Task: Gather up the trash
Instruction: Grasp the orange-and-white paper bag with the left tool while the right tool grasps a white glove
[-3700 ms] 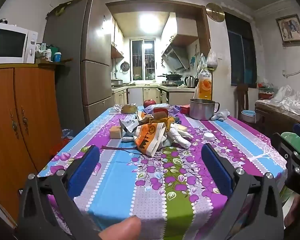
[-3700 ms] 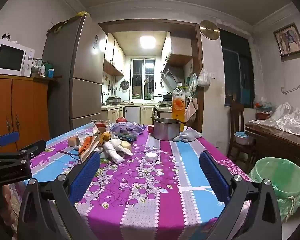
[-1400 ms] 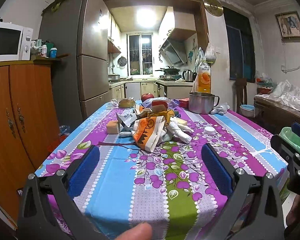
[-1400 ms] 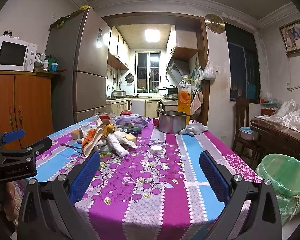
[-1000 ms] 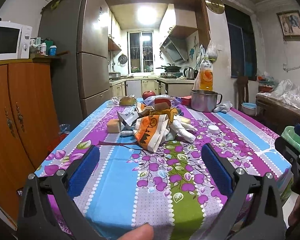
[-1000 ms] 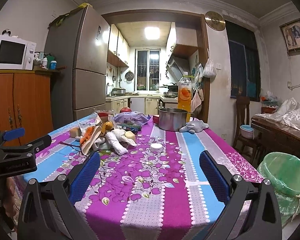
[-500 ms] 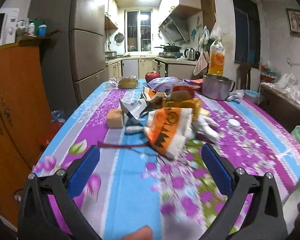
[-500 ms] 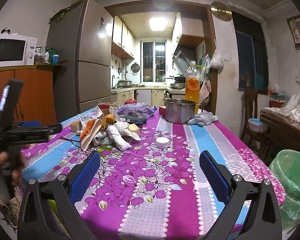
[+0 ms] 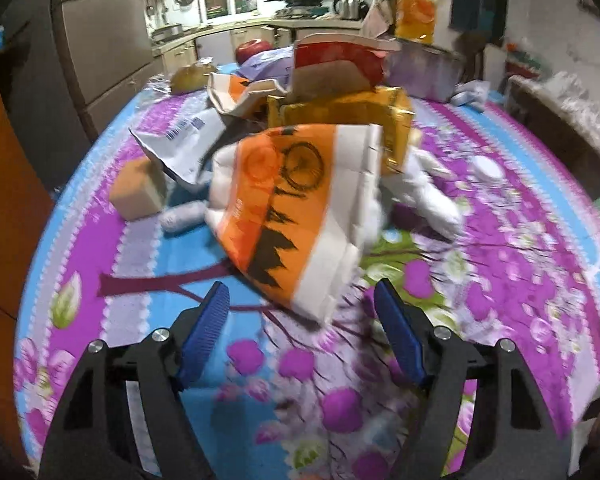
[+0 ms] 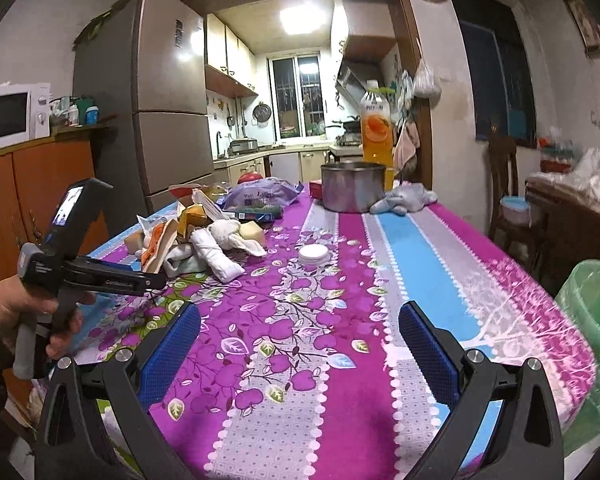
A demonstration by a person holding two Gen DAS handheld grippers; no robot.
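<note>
A heap of trash lies on the flowered tablecloth [image 9: 520,264]. An orange-and-white paper bag [image 9: 300,208] is at its front, with a gold box [image 9: 340,120], a barcoded white wrapper [image 9: 180,144] and crumpled white tissues [image 9: 428,196] around it. My left gripper [image 9: 302,320] tilts down at the bag. Its jaws are closing, the bag's lower tip sits just between them, and the pads do not touch it. In the right wrist view the same heap [image 10: 204,240] is at mid left. My right gripper [image 10: 300,344] hangs open over bare cloth. A green-lined bin [image 10: 592,312] stands at the right.
A white lid [image 10: 313,255] lies alone mid-table. A steel pot [image 10: 352,186], an orange drink bottle [image 10: 375,128], a grey cloth [image 10: 404,198] and a purple bag [image 10: 260,196] sit at the far end. A hand [image 10: 16,308] holds the left tool. A fridge and wooden cabinet stand at the left.
The left gripper has moved forward and tipped down onto the orange-and-white bag, and its jaws have narrowed. The right gripper has edged forward over the table.
</note>
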